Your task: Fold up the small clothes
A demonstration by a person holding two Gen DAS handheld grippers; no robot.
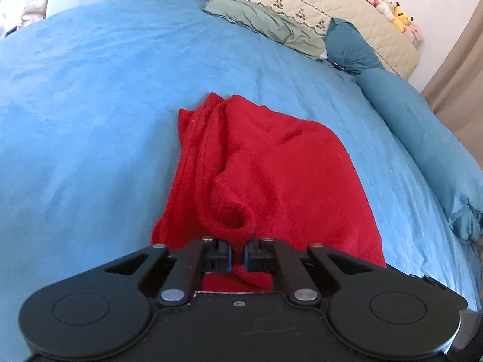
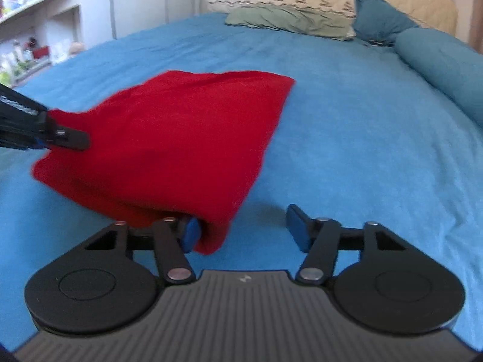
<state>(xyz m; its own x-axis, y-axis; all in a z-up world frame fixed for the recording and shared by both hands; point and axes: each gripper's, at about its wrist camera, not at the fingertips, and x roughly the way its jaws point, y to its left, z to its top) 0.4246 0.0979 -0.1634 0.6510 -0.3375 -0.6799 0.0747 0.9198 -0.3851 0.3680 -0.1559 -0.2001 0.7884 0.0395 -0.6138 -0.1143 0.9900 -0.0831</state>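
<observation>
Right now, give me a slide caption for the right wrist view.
Open right gripper beside a red garment on the blue bed, left gripper pinching its far edge.

The left gripper is showing matte black linkage arms on two round black discs, with silver rivets gleaming at each pivot and blue pads lining its fingers. The right gripper is wearing the same black arms and silver rivets — blue fingers, and a grey ribbed body carrying a small pale mark.
</observation>
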